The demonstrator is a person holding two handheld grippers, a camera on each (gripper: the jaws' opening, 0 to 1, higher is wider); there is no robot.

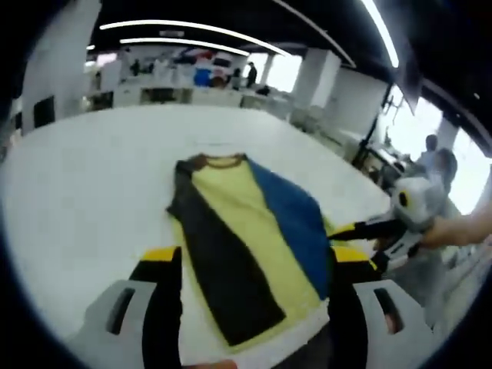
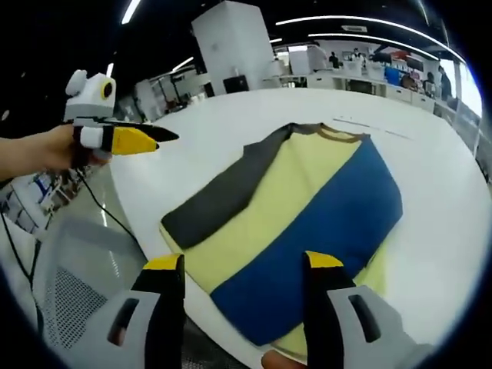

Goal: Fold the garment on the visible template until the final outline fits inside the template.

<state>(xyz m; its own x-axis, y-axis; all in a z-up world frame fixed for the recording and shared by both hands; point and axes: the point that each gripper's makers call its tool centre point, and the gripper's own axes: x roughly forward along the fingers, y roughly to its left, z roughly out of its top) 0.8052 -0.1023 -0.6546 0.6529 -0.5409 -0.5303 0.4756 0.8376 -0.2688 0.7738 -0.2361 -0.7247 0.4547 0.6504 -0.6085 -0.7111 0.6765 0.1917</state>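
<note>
A garment [image 1: 246, 238] in dark grey, yellow and blue bands lies flat on the white table [image 1: 92, 184], with its brown collar [image 1: 223, 161] at the far end. My left gripper [image 1: 255, 257] hovers open over the near hem, one jaw on each side of the cloth. The right gripper [image 1: 377, 234] comes in from the right beside the blue edge, held by a hand [image 1: 457, 227]. In the right gripper view the garment [image 2: 307, 207] stretches away from my open right gripper [image 2: 244, 263], whose jaws stand over the blue band. The left gripper [image 2: 127, 140] hangs off the table's left edge.
Faint lines [image 2: 361, 123] mark the table just beyond the collar. A mesh chair [image 2: 61, 307] and a cable [image 2: 108, 211] sit beside the table edge. A person [image 1: 442, 165] stands at the far right. Desks and pillars fill the background.
</note>
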